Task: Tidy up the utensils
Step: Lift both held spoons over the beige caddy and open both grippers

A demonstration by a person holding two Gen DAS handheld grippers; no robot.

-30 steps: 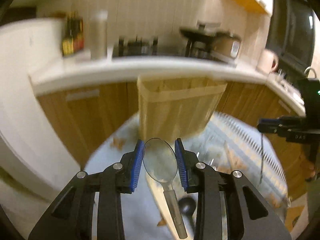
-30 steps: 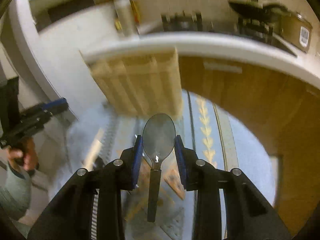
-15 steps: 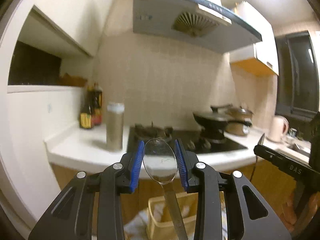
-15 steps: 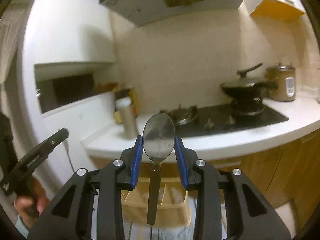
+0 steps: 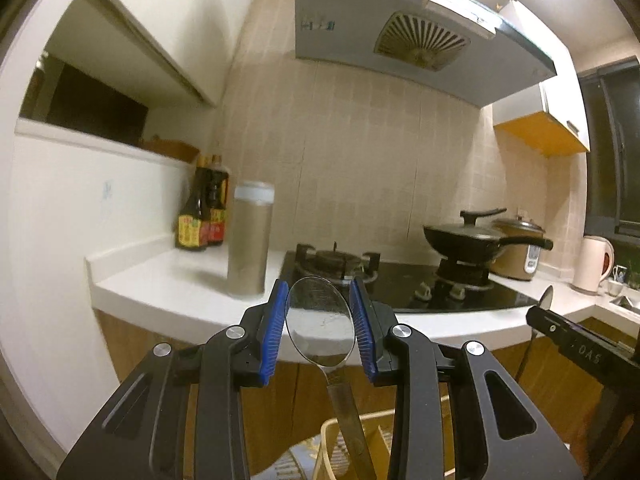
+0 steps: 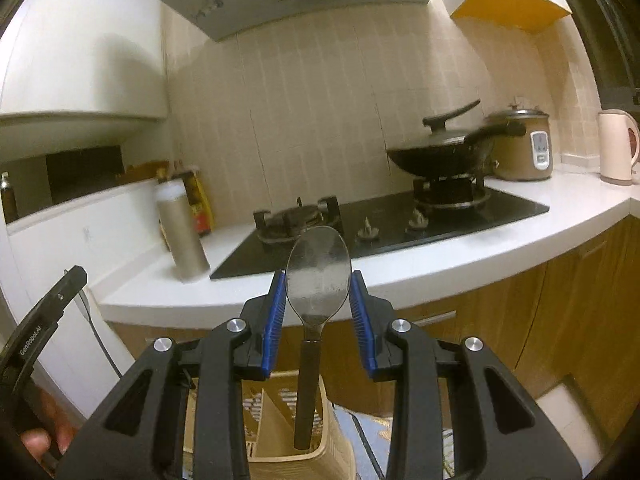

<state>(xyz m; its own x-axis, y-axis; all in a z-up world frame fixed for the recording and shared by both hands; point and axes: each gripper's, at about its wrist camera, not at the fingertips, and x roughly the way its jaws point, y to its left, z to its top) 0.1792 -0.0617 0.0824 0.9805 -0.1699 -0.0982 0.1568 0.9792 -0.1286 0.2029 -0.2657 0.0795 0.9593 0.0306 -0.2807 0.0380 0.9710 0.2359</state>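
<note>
Nearest you, your left gripper [image 5: 320, 326] pinches the bowl of a steel-handled spoon [image 5: 320, 320] between its blue pads, the handle hanging down toward you over the rim of the cream basket [image 5: 332, 430]. Your right gripper [image 6: 319, 304] likewise clamps the bowl of a black-handled spoon [image 6: 319, 270], its dark handle dangling above the slatted basket [image 6: 280, 420] below. Neither grip has changed from a second ago; the bowls sit between the pads just as before.

What differs is where you point. A second ago both cameras looked down on the basket and the patterned mat, with the white counter [image 5: 160, 280] high in view. Now both grippers have lifted and tilted up, so the basket has dropped to the bottom edge and the counter lies straight ahead, beyond the spoons.

On the counter, the tall cylindrical canister [image 5: 249, 240] stands nearest, left of the black hob [image 5: 400, 284]; the sauce bottles [image 5: 202, 212] stand behind the canister. Farther along the counter, the black wok [image 5: 468, 238] sits on the hob's right burner, then the rice cooker [image 5: 520, 248] and pale kettle [image 5: 596, 258]. Above the counter hangs the range hood [image 5: 400, 36].
</note>
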